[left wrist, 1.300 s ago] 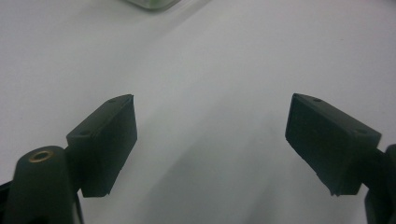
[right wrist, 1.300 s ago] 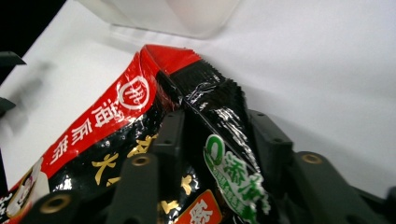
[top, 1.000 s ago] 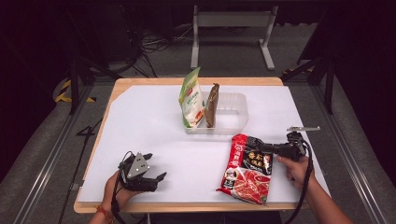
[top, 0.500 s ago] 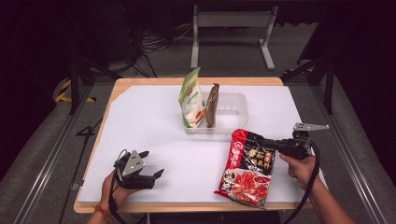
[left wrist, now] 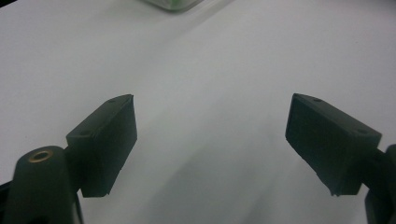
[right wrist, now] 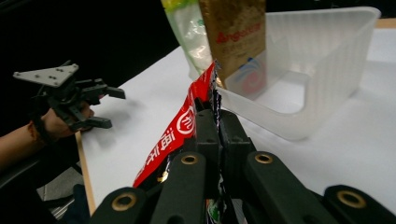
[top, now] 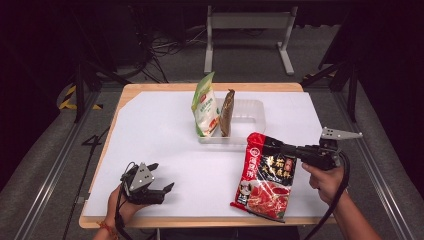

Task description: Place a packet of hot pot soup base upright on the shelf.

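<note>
Grip looks solid here: the right gripper has its jaws pressed together on the top edge of the red hotpot packet, and in the right gripper view the red film sits pinched right between the two black jaws. The packet lies on the near right part of the white table, top edge tipped up toward the clear bin, bottom corner down near the table's near edge.

We'd guess the plan is to stand it in that bin next to the green bag and the brown pouch, which are both upright at the bin's left end. So the free slot is to the right of the brown one.

Tips for doing it well:
- we'd lift high enough that the dangling bottom clears the near wall before moving over
- let the packet hang straight under the pinch so it slides in edge first
- aim right of the brown pouch, so we don't knock it into the green bag
- only let go once the bottom rests on the bin floor

The left gripper sits at the near left with jaws spread wide, nothing between them, just bare table. It could steady the bin if it scoots.
</note>
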